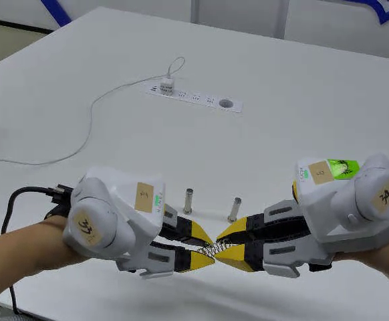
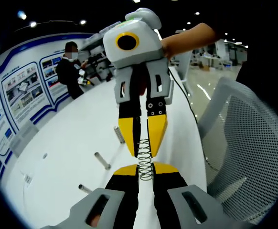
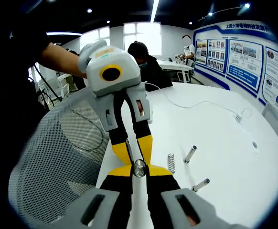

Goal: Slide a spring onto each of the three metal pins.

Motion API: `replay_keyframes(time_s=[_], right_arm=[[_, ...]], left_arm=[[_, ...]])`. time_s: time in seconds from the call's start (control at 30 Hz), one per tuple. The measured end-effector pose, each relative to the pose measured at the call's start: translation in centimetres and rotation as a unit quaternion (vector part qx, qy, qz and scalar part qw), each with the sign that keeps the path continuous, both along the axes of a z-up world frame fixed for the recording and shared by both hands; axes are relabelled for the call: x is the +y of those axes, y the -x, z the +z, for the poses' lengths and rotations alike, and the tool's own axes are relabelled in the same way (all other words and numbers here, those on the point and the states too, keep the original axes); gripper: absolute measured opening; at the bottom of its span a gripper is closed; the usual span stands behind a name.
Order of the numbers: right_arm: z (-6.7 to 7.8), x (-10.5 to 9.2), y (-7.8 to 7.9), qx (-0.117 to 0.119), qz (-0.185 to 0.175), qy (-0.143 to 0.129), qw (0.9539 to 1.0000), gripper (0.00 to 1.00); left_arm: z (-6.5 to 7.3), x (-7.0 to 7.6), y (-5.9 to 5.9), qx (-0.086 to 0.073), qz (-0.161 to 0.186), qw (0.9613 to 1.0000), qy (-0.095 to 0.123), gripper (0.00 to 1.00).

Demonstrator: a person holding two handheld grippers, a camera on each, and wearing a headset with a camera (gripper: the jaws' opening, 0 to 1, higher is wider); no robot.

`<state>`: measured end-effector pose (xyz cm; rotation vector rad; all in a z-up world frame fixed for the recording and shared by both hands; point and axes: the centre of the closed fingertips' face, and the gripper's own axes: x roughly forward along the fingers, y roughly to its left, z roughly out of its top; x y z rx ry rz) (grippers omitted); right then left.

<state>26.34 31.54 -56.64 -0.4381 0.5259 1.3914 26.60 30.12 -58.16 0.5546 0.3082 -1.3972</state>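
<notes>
Left gripper (image 2: 146, 169), right gripper (image 3: 139, 169), spring (image 2: 145, 151) between

blocked: pins (image 1: 188, 200) just behind jaws | open: table (image 1: 295, 140) from pins to power strip (image 1: 194, 97)

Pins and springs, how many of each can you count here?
Pins: 3
Springs: 2, one lying on the table, one gripped between the left gripper and the right gripper
Total: 5
</notes>
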Motion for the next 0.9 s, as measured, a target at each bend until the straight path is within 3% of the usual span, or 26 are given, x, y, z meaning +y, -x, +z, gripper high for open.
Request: replay_keyframes(time_s=[0.27,0.4,0.53,0.77,0.9], right_arm=[[1.2,0.8,-0.2,0.008,-0.021,-0.038,0.999,0.1],[1.2,0.9,-0.4,0.004,-0.022,-0.037,0.9991,0.1],[1.3,1.0,-0.7,0.003,-0.036,-0.044,0.9984,0.1],[1.3,1.0,-1.3,-0.002,-0.051,-0.043,0.9978,0.1],[1.4,1.0,-1.5,-0.001,-0.057,-0.046,0.9973,0.1]], left_arm=[[0.6,-0.3,-0.1,0.012,0.015,0.9995,0.024,0.09],[0.6,-0.3,-0.2,0.013,0.019,0.9994,0.025,0.09],[0.8,-0.1,-0.6,0.029,0.041,0.9983,0.031,0.1],[0.8,0.1,-1.1,0.019,0.051,0.9981,0.029,0.11],[0.9,0.2,-1.3,0.024,0.056,0.9975,0.036,0.11]])
